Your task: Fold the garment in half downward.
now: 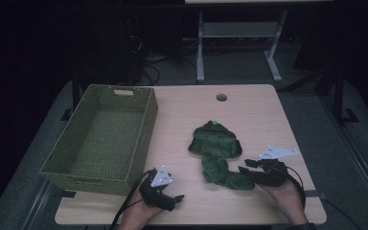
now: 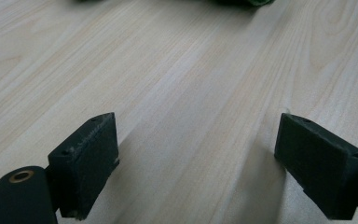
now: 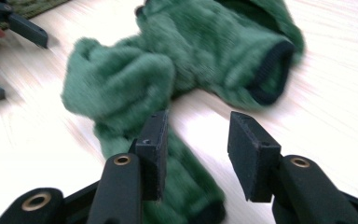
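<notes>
Right tool (image 3: 196,154) is released beside the sock (image 3: 182,70); left tool (image 2: 196,163) released. Grab the thick middle, then lift

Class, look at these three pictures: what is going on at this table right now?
A person works with two hand-held grippers. The right gripper, jaws parted, sits at the near end of a crumpled green garment on the table, not pressing it. The left gripper rests open over bare wood. A green woven basket stands at the left.
</notes>
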{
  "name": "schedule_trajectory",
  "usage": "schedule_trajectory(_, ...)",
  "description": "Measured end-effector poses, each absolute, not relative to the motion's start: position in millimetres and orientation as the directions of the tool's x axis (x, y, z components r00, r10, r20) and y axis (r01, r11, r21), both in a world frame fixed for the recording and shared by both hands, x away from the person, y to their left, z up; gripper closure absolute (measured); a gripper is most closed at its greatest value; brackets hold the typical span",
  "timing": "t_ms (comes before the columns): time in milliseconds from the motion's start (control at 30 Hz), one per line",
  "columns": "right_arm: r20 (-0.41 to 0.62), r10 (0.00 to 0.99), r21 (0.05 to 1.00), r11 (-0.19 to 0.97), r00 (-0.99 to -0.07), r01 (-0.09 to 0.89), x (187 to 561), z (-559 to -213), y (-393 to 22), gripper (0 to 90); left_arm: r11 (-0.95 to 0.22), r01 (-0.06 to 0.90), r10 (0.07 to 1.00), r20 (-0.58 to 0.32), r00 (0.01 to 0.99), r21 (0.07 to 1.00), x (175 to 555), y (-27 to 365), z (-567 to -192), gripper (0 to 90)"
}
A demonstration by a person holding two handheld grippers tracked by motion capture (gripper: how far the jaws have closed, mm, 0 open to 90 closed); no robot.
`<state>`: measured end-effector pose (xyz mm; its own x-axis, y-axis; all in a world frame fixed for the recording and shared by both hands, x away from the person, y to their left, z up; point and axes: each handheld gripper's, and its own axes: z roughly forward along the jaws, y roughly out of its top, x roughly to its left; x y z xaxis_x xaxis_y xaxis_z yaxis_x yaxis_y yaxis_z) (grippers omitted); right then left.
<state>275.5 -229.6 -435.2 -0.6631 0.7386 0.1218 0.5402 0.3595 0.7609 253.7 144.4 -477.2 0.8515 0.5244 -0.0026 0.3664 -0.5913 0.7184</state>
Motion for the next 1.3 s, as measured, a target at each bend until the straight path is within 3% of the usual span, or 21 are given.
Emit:
schedule_trajectory(533, 0.15, 0.738, 0.743, 0.355, -0.658, 0.568, 230.8, -458.6, -271.5, 53.5, -0.591, 0.366, 0.525, -0.003, 0.851, 0.719, 253.7, 144.4, -477.2, 12.5)
schedule_trajectory(933, 0.202, 0.7, 0.725, 0.363, -0.685, 0.585, 226.0, -468.2, -266.6, 53.9, -0.589, 0.367, 0.525, -0.004, 0.851, 0.72, 253.8, 144.1, -477.3, 12.5)
schedule_trajectory(1133, 0.207, 0.692, 0.731, 0.361, -0.691, 0.58, 230.1, -468.7, -263.8, 61.4, -0.59, 0.367, 0.525, -0.003, 0.851, 0.72, 253.9, 143.9, -477.3, 12.5)
schedule_trajectory(1300, 0.195, 0.683, 0.738, 0.37, -0.704, 0.564, 231.3, -466.2, -262.6, 80.7, -0.59, 0.367, 0.525, -0.003, 0.851, 0.72, 254.0, 143.8, -477.3, 12.5)
